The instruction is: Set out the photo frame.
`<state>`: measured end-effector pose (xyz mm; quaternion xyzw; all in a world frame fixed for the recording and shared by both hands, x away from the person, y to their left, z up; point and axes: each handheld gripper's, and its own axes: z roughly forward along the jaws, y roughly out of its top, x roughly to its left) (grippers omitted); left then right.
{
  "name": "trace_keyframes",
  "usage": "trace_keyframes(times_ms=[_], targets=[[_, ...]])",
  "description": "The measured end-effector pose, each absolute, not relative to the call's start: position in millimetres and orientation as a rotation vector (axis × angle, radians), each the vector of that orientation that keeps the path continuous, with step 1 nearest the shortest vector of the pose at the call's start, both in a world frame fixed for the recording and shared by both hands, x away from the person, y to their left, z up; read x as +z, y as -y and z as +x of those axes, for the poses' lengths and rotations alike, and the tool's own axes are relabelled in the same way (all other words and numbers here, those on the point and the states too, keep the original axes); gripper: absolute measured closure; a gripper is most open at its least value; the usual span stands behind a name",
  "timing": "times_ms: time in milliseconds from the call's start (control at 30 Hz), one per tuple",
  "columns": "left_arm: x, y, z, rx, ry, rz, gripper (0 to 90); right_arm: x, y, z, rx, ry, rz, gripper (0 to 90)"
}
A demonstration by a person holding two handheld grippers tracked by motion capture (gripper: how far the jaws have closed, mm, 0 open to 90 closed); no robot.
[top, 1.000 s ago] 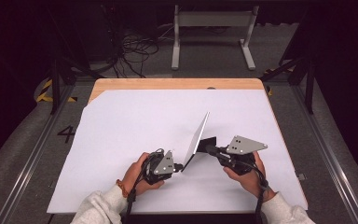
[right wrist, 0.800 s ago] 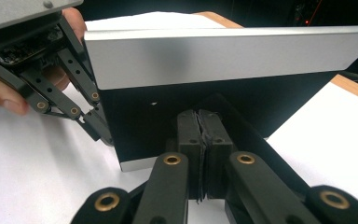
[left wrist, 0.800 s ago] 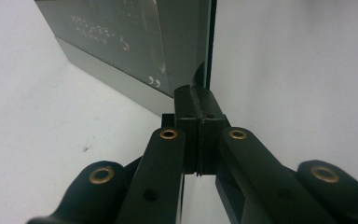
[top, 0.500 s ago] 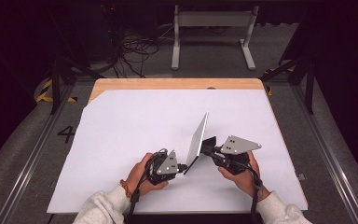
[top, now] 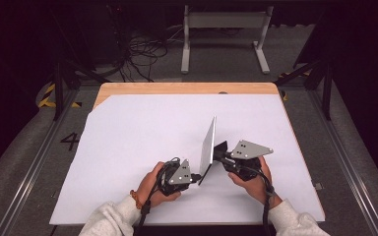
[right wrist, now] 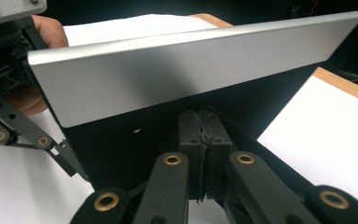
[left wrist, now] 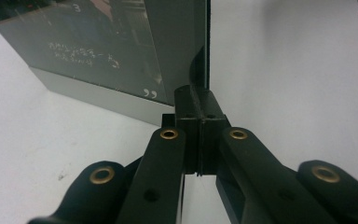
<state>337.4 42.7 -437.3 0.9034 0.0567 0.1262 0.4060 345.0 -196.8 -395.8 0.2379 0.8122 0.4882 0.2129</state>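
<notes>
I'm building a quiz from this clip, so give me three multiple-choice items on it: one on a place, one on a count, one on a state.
1. Where does the thin grey panel stand?
A. On the white sheet, between the two grippers
B. On the floor by the cables
C. On the bare wooden strip at the far edge

2. How many grippers grip the panel?
A. None
B. One
C. Two

3. How does the panel stand?
A. Flat on the sheet
B. Raised on edge
C. Rolled into a tube

Answers: 1 A, the high view shows it between the left gripper and the right gripper. 2 C, each gripper view shows shut jaws on it. 3 B, it rises steeply from the sheet.
</notes>
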Motion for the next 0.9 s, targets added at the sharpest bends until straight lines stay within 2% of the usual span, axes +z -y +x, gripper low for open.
trace_keyframes(times_ms=[333, 433, 533, 767, 900], targets=[[-437, -34, 338, 0.343, -0.171, 2.256, 85.1, -396, 205, 346, 1.357, -2.252, 0.678, 88.1], [-436, -33, 337, 0.359, -0.172, 2.257, 85.0, -398, 211, 344, 1.337, -2.255, 0.697, 84.3], [-436, -33, 338, 0.354, -0.172, 2.253, 84.3, -399, 215, 342, 1.326, -2.26, 0.703, 84.0], [-437, -33, 339, 0.354, -0.169, 2.258, 83.9, -410, 216, 326, 1.298, -2.31, 0.71, 72.2], [-438, -33, 339, 0.353, -0.172, 2.263, 84.0, -415, 215, 311, 1.287, -2.338, 0.713, 68.7]])
